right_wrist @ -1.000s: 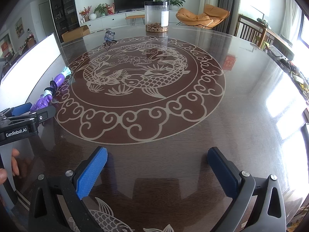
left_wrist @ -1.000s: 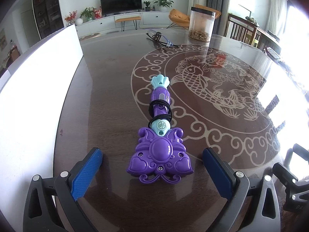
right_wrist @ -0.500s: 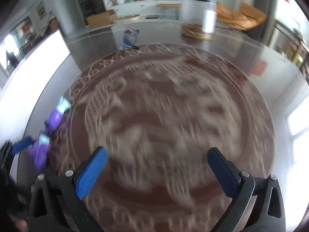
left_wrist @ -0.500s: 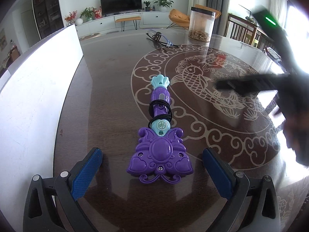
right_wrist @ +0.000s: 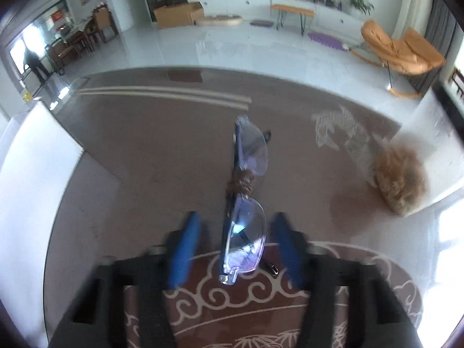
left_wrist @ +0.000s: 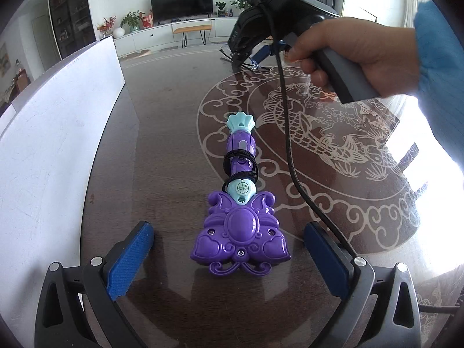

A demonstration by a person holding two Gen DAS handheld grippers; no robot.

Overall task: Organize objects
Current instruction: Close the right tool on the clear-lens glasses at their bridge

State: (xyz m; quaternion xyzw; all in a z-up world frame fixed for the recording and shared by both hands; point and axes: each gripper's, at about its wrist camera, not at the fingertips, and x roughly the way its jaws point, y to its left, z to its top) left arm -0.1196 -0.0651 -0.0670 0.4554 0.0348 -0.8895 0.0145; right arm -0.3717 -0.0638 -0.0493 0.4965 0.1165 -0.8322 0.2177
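Table (left_wrist: 162, 133): dark, glossy, fish inlay, white board (left_wrist: 58, 133) along its left edge. Slick top; things will likely slide if nudged.

Toy (left_wrist: 240, 203): purple plastic wand with a butterfly head and teal tips, a black cord wound round the shaft. It lies flat on the table, head toward the left gripper (left_wrist: 229, 256). Judged light and rigid; the wide head fills much of the gap, so the narrower shaft looks the better hold.

Glasses (right_wrist: 246, 200): clear-lensed, folded, on the table far side, near a jar (right_wrist: 403, 179) of brownish stuff. Judged light, fragile and slippery on the lenses; better taken across the frame than on the glass.

Left gripper: low over the table, level, jaws wide apart either side of the toy's head, touching nothing.

Right gripper (right_wrist: 236, 243): reached forward and pitched down, hand (left_wrist: 356, 58) on the handle. Jaws partly apart, flanking the near lens without contact as far as the blur lets me judge.
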